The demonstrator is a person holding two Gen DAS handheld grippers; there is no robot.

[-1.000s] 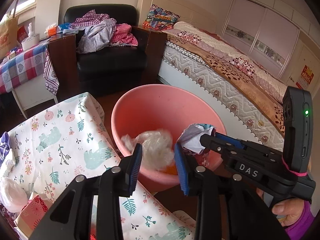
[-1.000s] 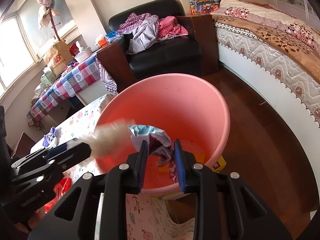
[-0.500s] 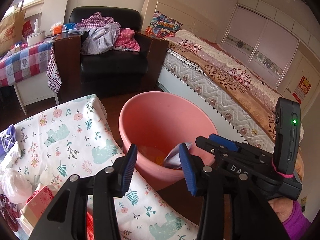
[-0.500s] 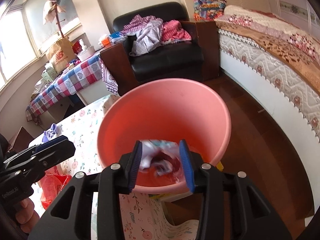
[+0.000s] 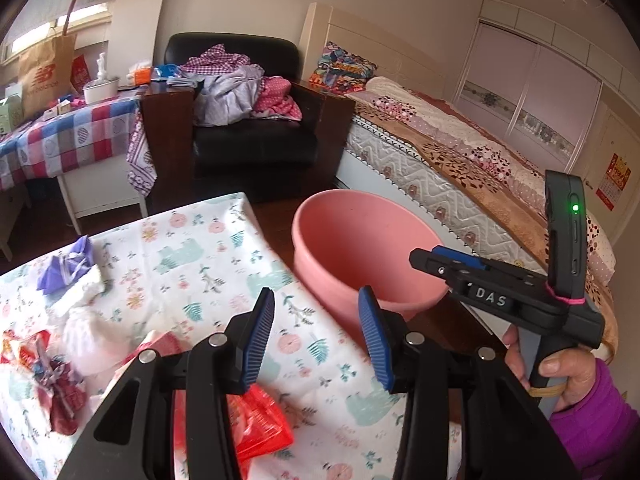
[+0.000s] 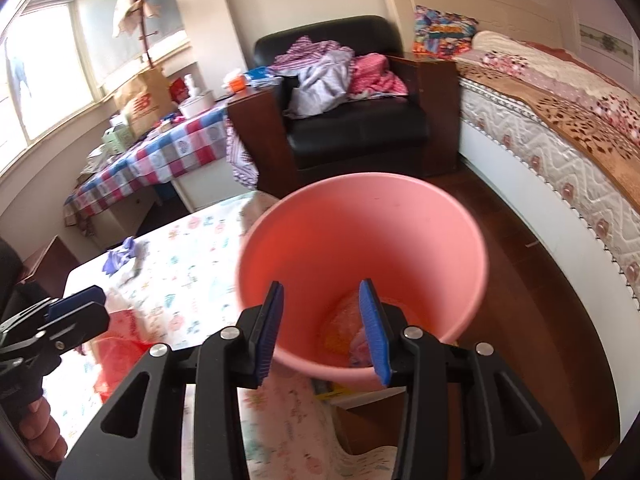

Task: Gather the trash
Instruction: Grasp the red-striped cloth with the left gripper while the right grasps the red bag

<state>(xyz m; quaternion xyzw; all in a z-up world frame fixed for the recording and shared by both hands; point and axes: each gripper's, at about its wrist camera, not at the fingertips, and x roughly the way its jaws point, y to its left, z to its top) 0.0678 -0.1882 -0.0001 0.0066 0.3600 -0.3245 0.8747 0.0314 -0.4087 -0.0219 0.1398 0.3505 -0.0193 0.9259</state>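
Note:
A pink bucket (image 5: 340,240) (image 6: 360,224) stands on the floor beside the table with the floral cloth (image 5: 192,264) (image 6: 180,264). Trash lies at its bottom (image 6: 344,328). My right gripper (image 6: 326,330) is open and empty over the bucket's near rim; it also shows in the left wrist view (image 5: 448,260). My left gripper (image 5: 316,336) is open and empty above the table's edge, and its blue tip shows in the right wrist view (image 6: 76,304). On the cloth lie a red wrapper (image 5: 260,424), a white plastic wad (image 5: 96,340), a purple scrap (image 5: 66,264) and crumpled packets (image 5: 52,376).
A black armchair (image 5: 256,144) piled with clothes stands behind the bucket. A bed (image 5: 460,160) runs along the right. A side table with a checked cloth (image 5: 68,140) stands at the left. Dark wood floor (image 6: 532,304) lies between bucket and bed.
My right gripper opened and the crumpled wrapper fell into the bucket. The white wad from my left gripper dropped in too. My left gripper drew back over the table.

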